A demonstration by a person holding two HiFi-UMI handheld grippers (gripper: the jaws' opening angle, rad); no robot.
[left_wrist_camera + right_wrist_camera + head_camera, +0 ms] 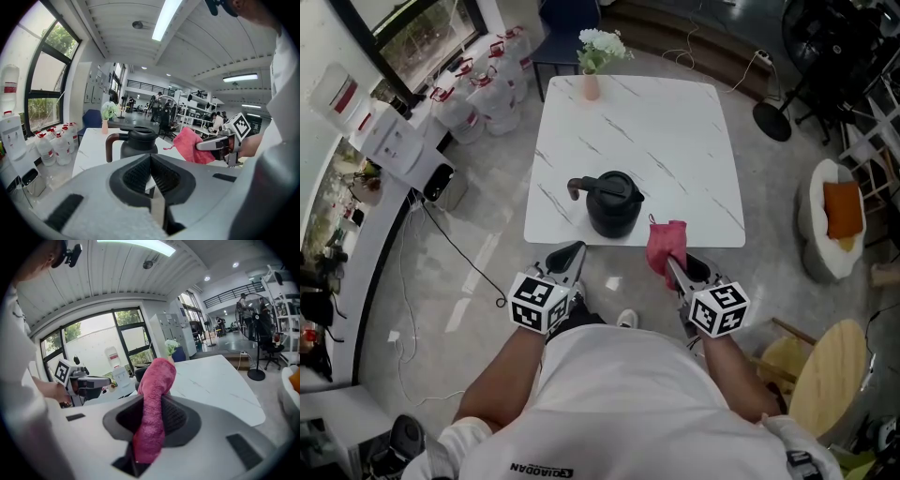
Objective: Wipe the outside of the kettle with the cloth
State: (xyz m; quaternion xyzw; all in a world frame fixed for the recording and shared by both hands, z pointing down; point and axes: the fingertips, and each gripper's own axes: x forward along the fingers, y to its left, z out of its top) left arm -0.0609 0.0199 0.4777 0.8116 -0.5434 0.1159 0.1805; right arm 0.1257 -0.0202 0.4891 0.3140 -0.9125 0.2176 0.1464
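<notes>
The kettle (pixel 613 202) stands at the worktop's (pixel 675 141) near edge, largely hidden in the right gripper view by the cloth (pixel 152 404) clamped in the right gripper (pixel 672 262); the left gripper (pixel 577 249) is closed, empty.

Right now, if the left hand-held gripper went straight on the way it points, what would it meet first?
Probably the kettle, which stands straight ahead of the shut, empty left hand-held gripper, near the front edge of the table. Depth is unclear, so it might catch that edge first.

kettle (pixel 139 373) mostly behind cloth (pixel 155 394), far people (pixel 217 123) indistinct
</notes>
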